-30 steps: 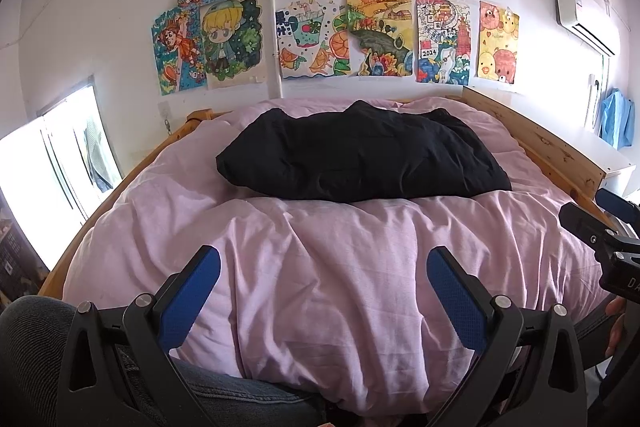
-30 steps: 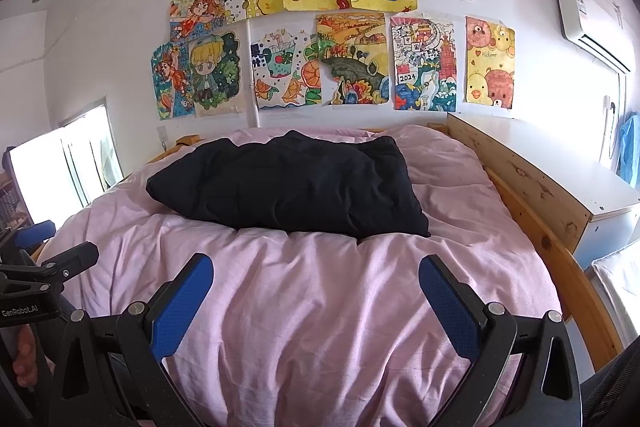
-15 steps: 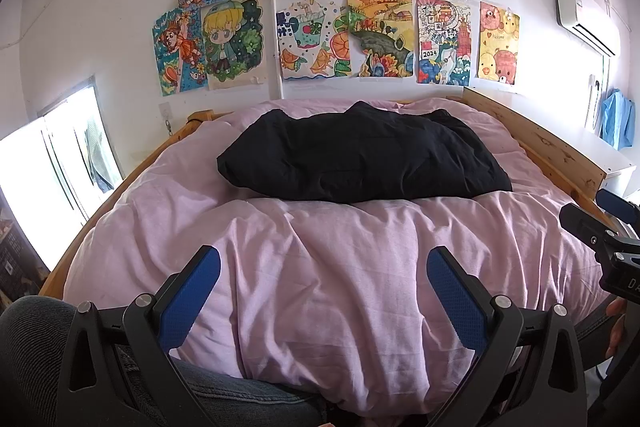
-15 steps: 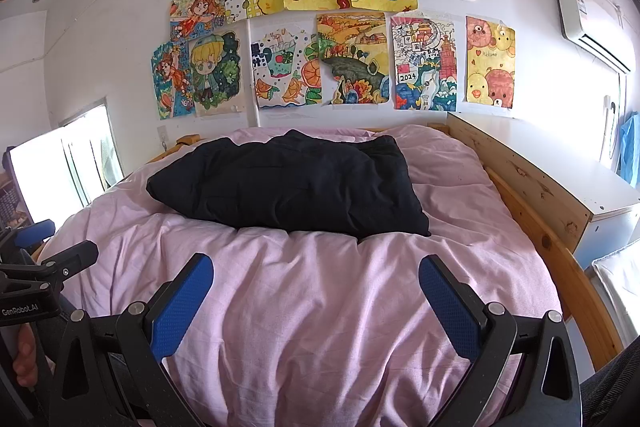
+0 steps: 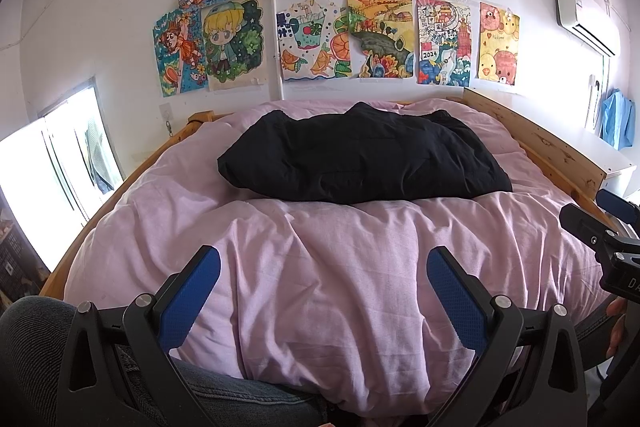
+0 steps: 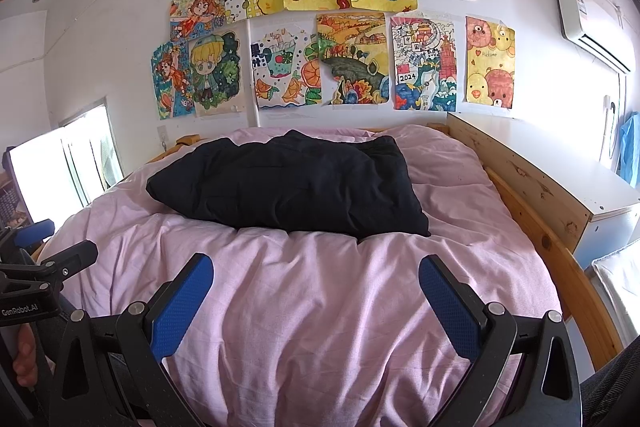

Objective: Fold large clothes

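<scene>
Black garment, folded into thick rectangle, lying flat mid-bed on pink duvet, near headboard end.

pink duvet, wall drawings, AC unit

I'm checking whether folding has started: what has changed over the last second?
Nothing visibly changed. The black garment lies in the same spot on the pink duvet, and the left gripper and right gripper hang open and empty over the near end of the bed, as before.
</scene>
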`<state>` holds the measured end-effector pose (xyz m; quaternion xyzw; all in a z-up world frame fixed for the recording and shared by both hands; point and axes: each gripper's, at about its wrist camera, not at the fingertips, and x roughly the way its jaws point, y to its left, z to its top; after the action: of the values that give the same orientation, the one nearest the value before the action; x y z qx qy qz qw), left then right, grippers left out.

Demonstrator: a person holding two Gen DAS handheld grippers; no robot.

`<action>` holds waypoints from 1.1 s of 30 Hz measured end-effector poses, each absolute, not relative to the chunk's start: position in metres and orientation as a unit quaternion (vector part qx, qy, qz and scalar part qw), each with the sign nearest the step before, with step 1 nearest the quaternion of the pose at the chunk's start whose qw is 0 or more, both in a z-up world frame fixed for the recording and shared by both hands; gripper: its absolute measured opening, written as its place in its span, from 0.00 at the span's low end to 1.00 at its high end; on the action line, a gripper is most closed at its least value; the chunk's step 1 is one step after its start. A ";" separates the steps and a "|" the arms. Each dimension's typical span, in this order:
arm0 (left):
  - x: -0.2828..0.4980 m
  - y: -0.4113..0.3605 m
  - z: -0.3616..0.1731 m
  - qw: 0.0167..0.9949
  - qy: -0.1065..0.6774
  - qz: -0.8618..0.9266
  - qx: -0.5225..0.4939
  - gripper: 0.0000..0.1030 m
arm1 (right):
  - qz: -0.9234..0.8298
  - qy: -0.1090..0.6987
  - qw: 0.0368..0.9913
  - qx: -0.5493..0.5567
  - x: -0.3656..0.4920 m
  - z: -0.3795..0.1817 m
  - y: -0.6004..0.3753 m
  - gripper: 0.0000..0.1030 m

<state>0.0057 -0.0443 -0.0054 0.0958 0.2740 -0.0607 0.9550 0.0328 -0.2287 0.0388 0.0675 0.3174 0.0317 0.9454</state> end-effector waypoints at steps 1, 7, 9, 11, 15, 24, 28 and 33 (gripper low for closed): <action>0.006 -0.044 -0.005 0.955 0.274 -0.061 0.096 0.99 | 0.031 0.317 0.945 0.067 0.033 0.039 -0.228 1.00; 0.006 -0.045 -0.006 0.955 0.274 -0.061 0.096 0.99 | 0.032 0.317 0.945 0.067 0.033 0.039 -0.230 1.00; 0.006 -0.044 -0.006 0.955 0.274 -0.061 0.096 0.99 | 0.032 0.317 0.945 0.067 0.033 0.039 -0.229 1.00; 0.006 -0.044 -0.005 0.955 0.274 -0.061 0.096 0.99 | 0.032 0.317 0.945 0.067 0.032 0.038 -0.228 1.00; 0.005 -0.044 -0.006 0.955 0.274 -0.061 0.096 0.99 | 0.032 0.317 0.945 0.068 0.032 0.038 -0.228 1.00; 0.005 -0.044 -0.006 0.955 0.273 -0.061 0.096 0.99 | 0.031 0.317 0.945 0.068 0.032 0.039 -0.228 1.00; 0.005 -0.043 -0.006 0.955 0.273 -0.061 0.096 0.99 | 0.032 0.318 0.945 0.068 0.032 0.039 -0.228 1.00; 0.005 -0.044 -0.007 0.955 0.273 -0.061 0.096 0.99 | 0.032 0.317 0.945 0.068 0.032 0.039 -0.229 1.00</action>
<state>0.0051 -0.0444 -0.0069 0.0964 0.2728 -0.0609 0.9553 0.0323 -0.2285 0.0387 0.0680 0.3172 0.0319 0.9454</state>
